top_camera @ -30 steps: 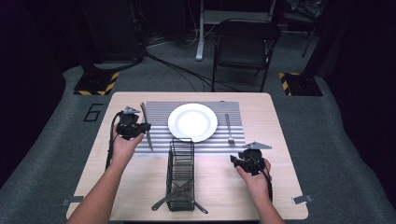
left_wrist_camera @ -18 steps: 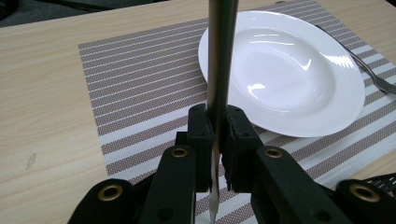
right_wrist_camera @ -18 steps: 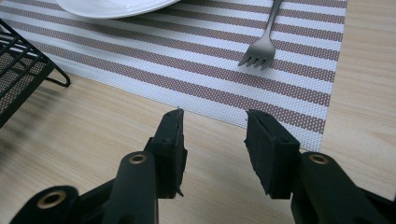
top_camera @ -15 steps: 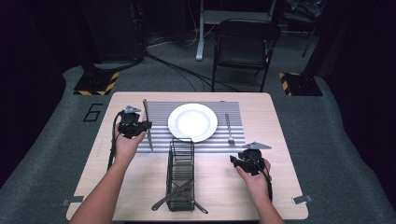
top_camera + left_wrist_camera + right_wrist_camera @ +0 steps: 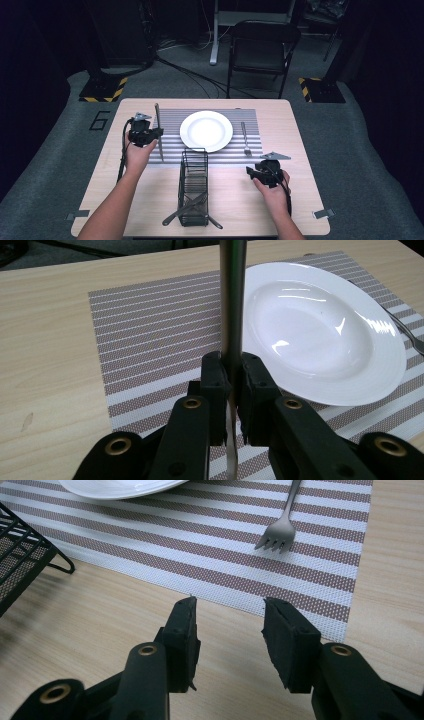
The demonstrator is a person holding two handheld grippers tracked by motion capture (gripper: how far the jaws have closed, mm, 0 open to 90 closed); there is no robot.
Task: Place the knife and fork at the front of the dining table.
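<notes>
the left gripper is clamped on a knife, held over the left part of the striped placemat beside the white plate. the knife looks stiff, light and smooth, so i judge it can slip or turn; a grip near the middle is best. the right gripper rests with jaws apart and nothing between them on the worktop.

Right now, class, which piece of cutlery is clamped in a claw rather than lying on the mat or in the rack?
The knife: the left claw grips it left of the plate.
</notes>
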